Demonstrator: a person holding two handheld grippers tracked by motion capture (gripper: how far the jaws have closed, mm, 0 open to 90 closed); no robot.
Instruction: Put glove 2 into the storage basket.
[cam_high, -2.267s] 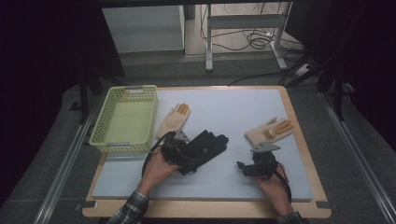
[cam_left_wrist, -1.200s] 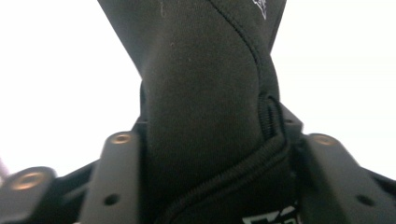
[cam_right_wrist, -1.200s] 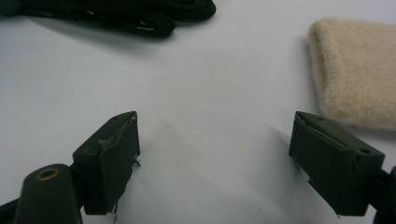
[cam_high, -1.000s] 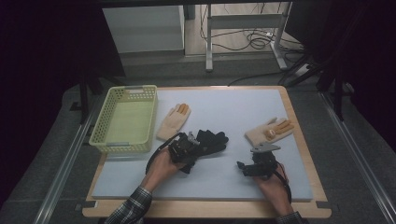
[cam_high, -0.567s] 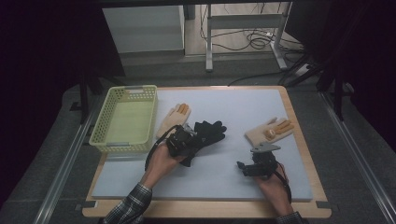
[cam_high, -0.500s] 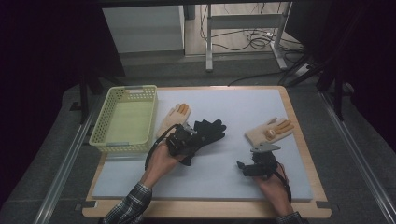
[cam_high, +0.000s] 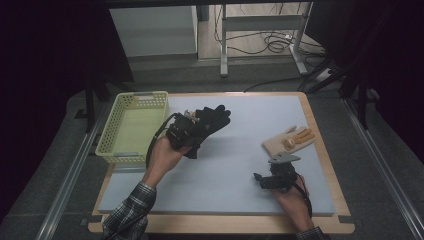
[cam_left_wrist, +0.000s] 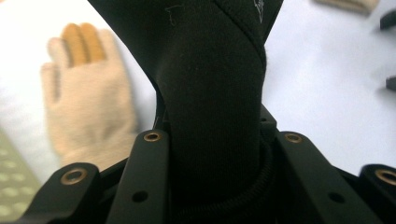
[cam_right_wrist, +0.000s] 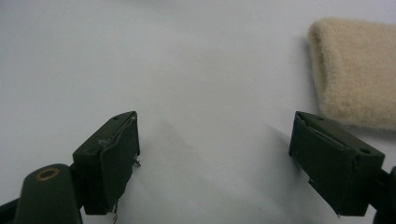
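The desk (cam_high: 225, 175), topped with a pale blue-grey mat inside a wooden rim, was seen from the high view, with a yellow-green plastic basket (cam_high: 131, 129) set at its left edge. A black glove (cam_high: 207, 122) was held up off the mat just right of the basket, its fingers pointing towards the far side of the desk. It was gripped at the cuff end by the left claw (cam_high: 186, 134), which was clenched on the fabric; in the left gripper view the dark cloth (cam_left_wrist: 212, 88) was seen pinched between the two black jaws. In that same view a beige glove with orange fingertips (cam_left_wrist: 86, 98) was seen, blurred, lying flat on the mat beneath and to the side of the lifted one. A second beige glove (cam_high: 289, 141) was laid on the right part of the desk, its orange-tipped fingers pointing to the far right. The right claw (cam_high: 260, 178) was rested low over the mat near this glove's cuff, apart from it. Its jaws were spread wide with nothing between them, and in the right gripper view the glove's cuff (cam_right_wrist: 355, 70) was seen just beyond the right-hand jaw.
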